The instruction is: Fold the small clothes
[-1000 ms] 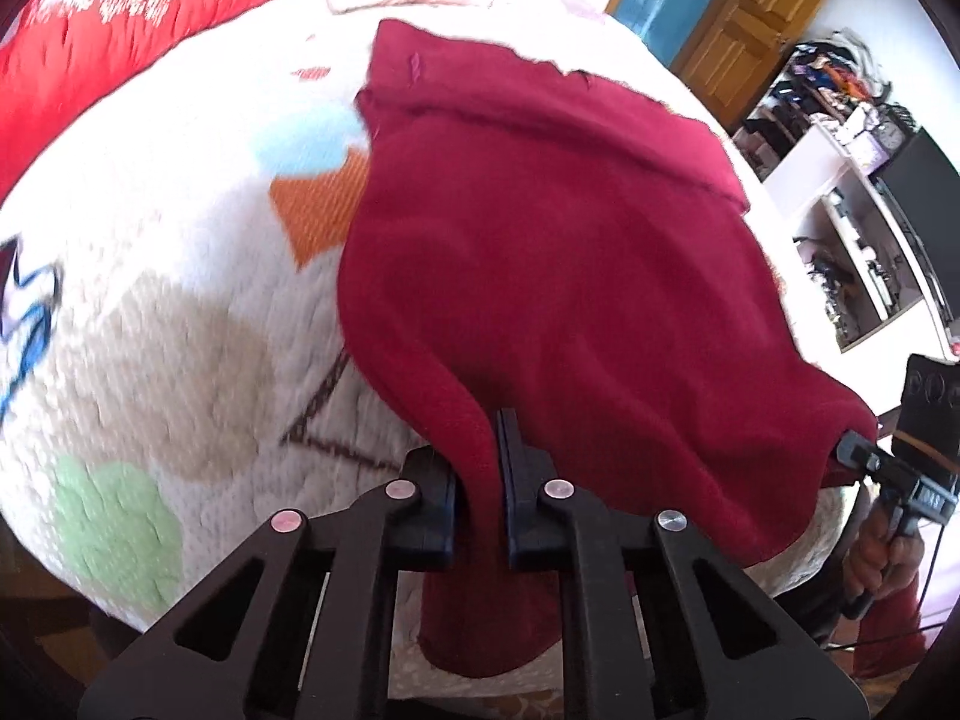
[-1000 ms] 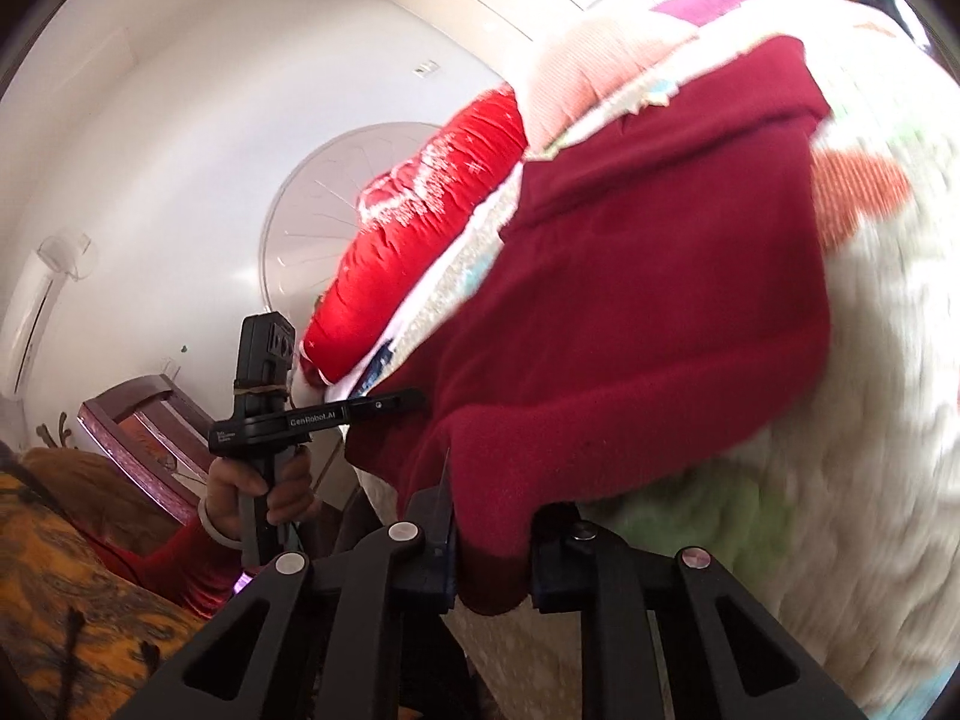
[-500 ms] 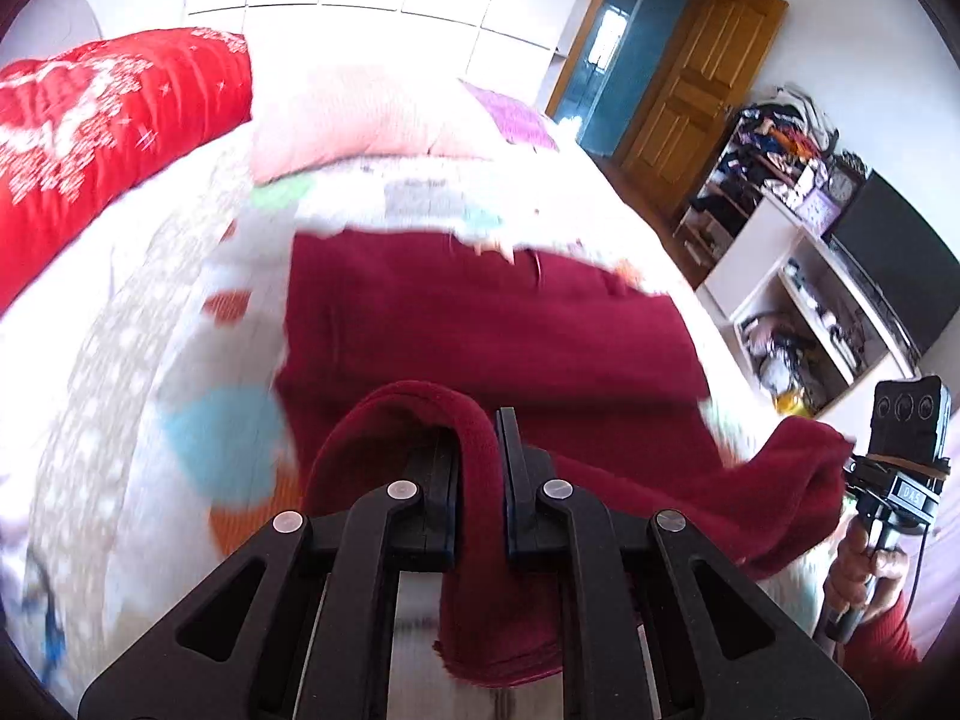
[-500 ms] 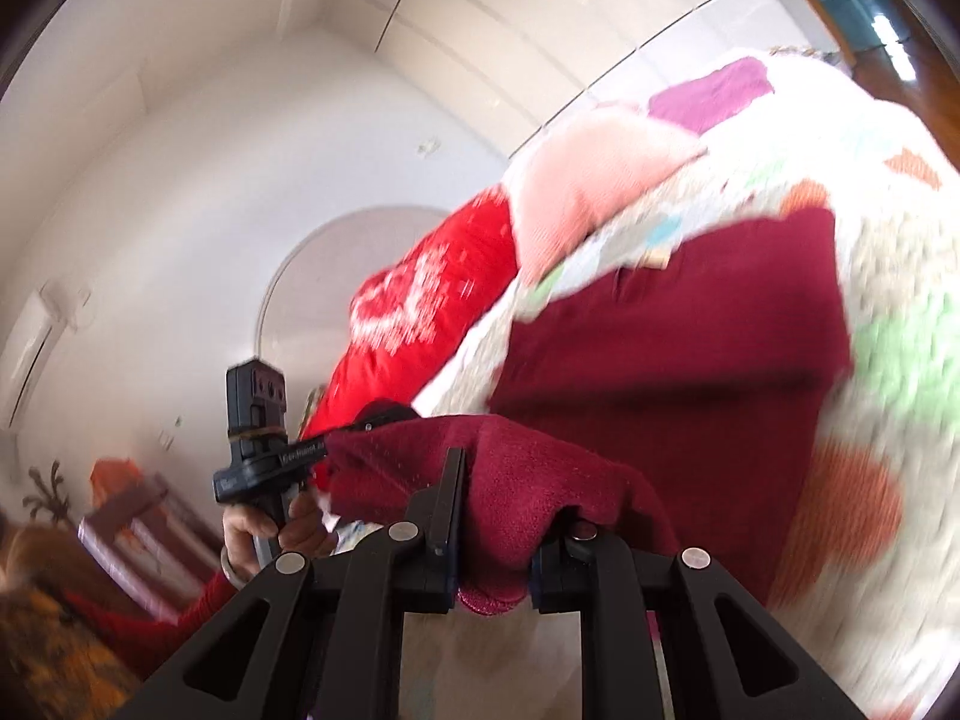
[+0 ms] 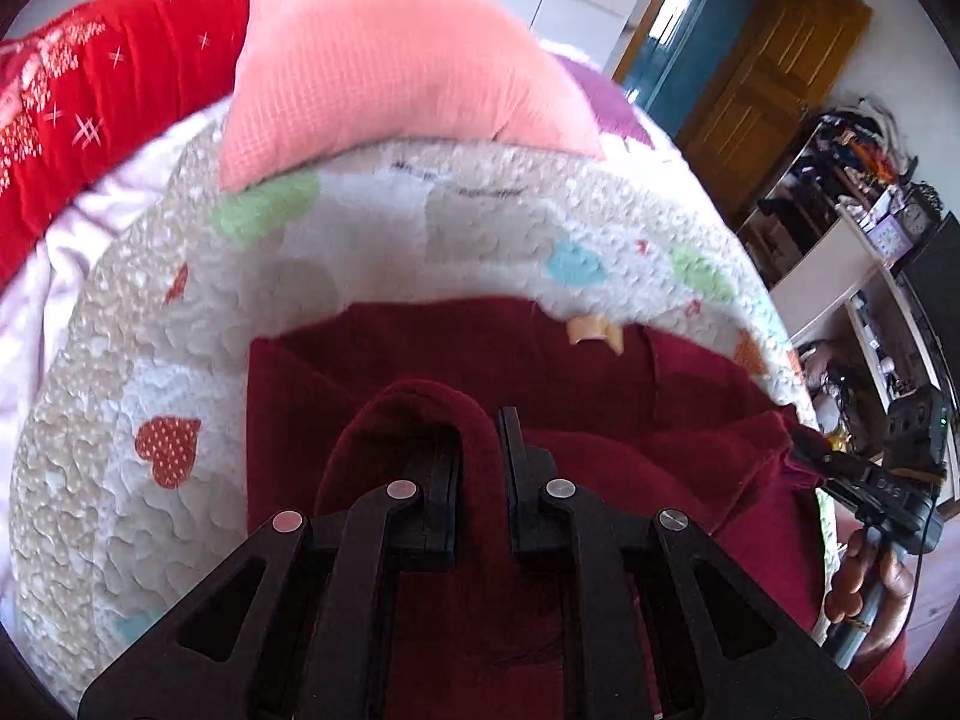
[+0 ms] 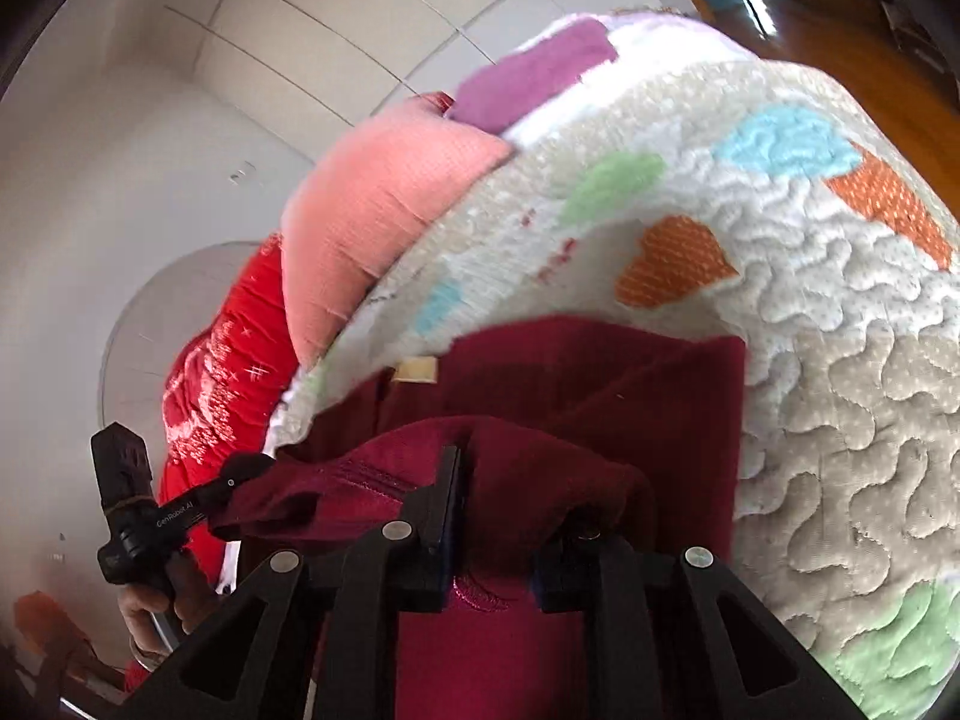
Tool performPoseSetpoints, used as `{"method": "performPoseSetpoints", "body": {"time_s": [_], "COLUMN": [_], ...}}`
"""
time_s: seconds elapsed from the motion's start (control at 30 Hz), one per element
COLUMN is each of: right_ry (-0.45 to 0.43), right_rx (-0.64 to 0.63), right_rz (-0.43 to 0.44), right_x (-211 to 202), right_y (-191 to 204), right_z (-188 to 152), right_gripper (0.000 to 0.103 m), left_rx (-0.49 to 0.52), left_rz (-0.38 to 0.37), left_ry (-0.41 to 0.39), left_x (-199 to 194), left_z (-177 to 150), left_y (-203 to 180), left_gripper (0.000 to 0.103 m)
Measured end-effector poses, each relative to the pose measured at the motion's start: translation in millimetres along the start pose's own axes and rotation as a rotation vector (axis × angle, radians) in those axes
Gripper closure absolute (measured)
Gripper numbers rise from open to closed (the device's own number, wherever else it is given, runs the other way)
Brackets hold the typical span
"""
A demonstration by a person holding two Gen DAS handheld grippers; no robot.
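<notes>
I see a dark red garment (image 5: 600, 396) on a cream quilt (image 5: 198, 312) dotted with orange hearts, beside a salmon-pink pillow (image 5: 384, 60) and red blanket (image 5: 102, 90).

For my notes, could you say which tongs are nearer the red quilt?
Left. The left tongs grip the maroon garment nearest the red quilt; the right tongs grip its far side.

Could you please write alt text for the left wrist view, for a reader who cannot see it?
The left gripper pinches a raised fold of a dark red garment over a quilted bedspread patterned with hearts. A pink pillow lies beyond, and the right gripper holds the garment's far edge at right.
</notes>
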State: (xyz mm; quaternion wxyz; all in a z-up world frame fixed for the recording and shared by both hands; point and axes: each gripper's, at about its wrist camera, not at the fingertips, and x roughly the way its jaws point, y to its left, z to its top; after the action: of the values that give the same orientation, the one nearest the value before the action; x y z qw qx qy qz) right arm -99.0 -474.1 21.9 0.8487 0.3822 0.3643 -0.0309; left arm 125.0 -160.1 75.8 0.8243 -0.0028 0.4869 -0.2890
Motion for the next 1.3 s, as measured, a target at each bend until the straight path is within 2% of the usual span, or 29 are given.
{"method": "performPoseSetpoints", "body": {"time_s": [0.03, 0.07, 0.1, 0.2, 0.27, 0.33, 0.43, 0.53, 0.57, 0.63, 0.67, 0.73, 0.77, 0.87, 1.0, 1.03, 1.1, 1.13, 1.17, 1.2, 1.3], "right_ry": [-0.013, -0.042, -0.071, -0.163, -0.183, -0.16, -0.11, -0.072, -0.053, -0.025, -0.028, -0.066, -0.101, -0.135, -0.128, -0.114, -0.08, -0.069, -0.056, -0.047, -0.05], "right_rx": [0.006, 0.008, 0.006, -0.026, -0.032, -0.048, -0.117, -0.188, -0.208, -0.251, -0.261, -0.277, -0.269, -0.221, -0.254, -0.265, -0.278, -0.279, -0.274, -0.267, -0.253], "right_rz": [0.034, 0.076, 0.099, 0.064, 0.066, 0.074, 0.011, -0.073, -0.125, -0.243, -0.28, -0.409, -0.436, -0.403, -0.353, -0.352, -0.354, -0.354, -0.357, -0.358, -0.341], "right_x": [-6, -17, -27, -59, -68, -67, -52, -31, -21, -5, -4, -3, -7, -21, -29, -26, -17, -13, -9, -7, -10], "right_y": [-3, -3, -4, 1, 0, 3, 13, 21, 23, 25, 21, 18, 16, 11, 23, 26, 28, 28, 26, 24, 23], "right_z": [0, -2, -3, 1, 3, 2, -7, -15, -16, -15, -14, -6, -1, 10, 2, -1, -5, -7, -9, -10, -13], "right_gripper": [0.077, 0.063, 0.054, 0.053, 0.053, 0.053, 0.053, 0.053, 0.053, 0.053, 0.053, 0.053, 0.053, 0.053, 0.053, 0.053, 0.053, 0.053, 0.053, 0.053, 0.053], "left_rx": [-0.003, -0.003, -0.004, -0.011, -0.009, 0.017, 0.024, -0.025, -0.05, -0.072, -0.066, -0.039, -0.023, -0.013, -0.037, -0.051, -0.094, -0.116, -0.143, -0.154, -0.154], "left_rz": [-0.014, -0.035, -0.049, -0.066, -0.073, -0.071, -0.082, -0.129, -0.162, -0.18, -0.176, -0.16, -0.154, -0.165, -0.21, -0.227, -0.308, -0.344, -0.382, -0.391, -0.351], "left_ry": [-0.001, -0.007, -0.013, -0.006, -0.005, -0.01, 0.002, 0.017, 0.027, 0.027, 0.023, 0.013, 0.002, -0.029, -0.031, -0.028, -0.022, -0.02, -0.027, -0.037, -0.074], "left_x": [-2, -4, -8, -14, -17, -19, -17, -16, -17, -21, -24, -31, -36, -49, -50, -48, -41, -39, -38, -39, -47], "left_z": [0, 2, 2, 9, 12, 12, 14, 17, 17, 17, 16, 15, 14, 13, 16, 16, 15, 13, 12, 12, 14], "left_y": [3, 6, 7, 9, 8, 2, 0, 8, 12, 16, 15, 11, 8, 6, 11, 13, 18, 19, 22, 24, 29], "left_gripper": [0.092, 0.089, 0.089, 0.088, 0.088, 0.088, 0.085, 0.082, 0.078, 0.076, 0.076, 0.076, 0.076, 0.076, 0.075, 0.071, 0.056, 0.043, 0.035, 0.033, 0.033]}}
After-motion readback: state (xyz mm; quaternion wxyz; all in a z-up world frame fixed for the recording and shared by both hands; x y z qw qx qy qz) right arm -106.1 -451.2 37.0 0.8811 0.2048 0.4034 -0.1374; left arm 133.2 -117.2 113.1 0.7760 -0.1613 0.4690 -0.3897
